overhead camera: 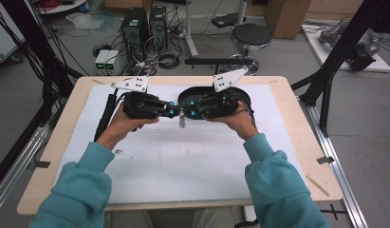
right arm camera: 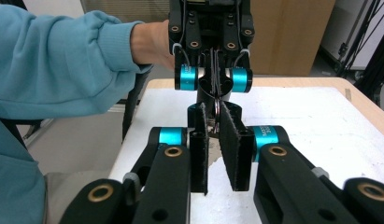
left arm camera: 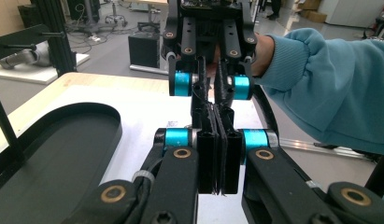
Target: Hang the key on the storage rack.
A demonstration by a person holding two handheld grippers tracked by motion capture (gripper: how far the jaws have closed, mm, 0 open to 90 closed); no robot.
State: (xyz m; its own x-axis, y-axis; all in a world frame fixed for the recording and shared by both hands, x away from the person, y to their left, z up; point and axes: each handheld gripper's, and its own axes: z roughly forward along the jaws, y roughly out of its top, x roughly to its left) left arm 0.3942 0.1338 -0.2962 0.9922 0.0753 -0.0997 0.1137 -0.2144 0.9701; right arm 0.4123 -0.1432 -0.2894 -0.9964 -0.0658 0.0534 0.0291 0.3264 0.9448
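Over the white foam mat (overhead camera: 183, 156) my two grippers meet tip to tip. The left gripper (overhead camera: 175, 112) (left arm camera: 216, 112) has its jaws pressed flat together on a thin metal ring (right arm camera: 217, 111). A small grey metal piece (overhead camera: 181, 121) hangs down from where they meet. The right gripper (overhead camera: 187, 113) (right arm camera: 213, 107) has its fingertips on either side of the ring with a narrow gap still showing between the pads (right arm camera: 236, 149). In the left gripper view the right gripper (left arm camera: 211, 95) faces me, a teal sleeve (left arm camera: 330, 84) behind it.
A black oval tray (overhead camera: 244, 93) (left arm camera: 63, 140) lies on the mat just behind the right hand. The wooden table edge (overhead camera: 297, 118) frames the mat. Black frame posts (overhead camera: 339, 52) stand at the right; computers, cables and a stool sit on the floor beyond.
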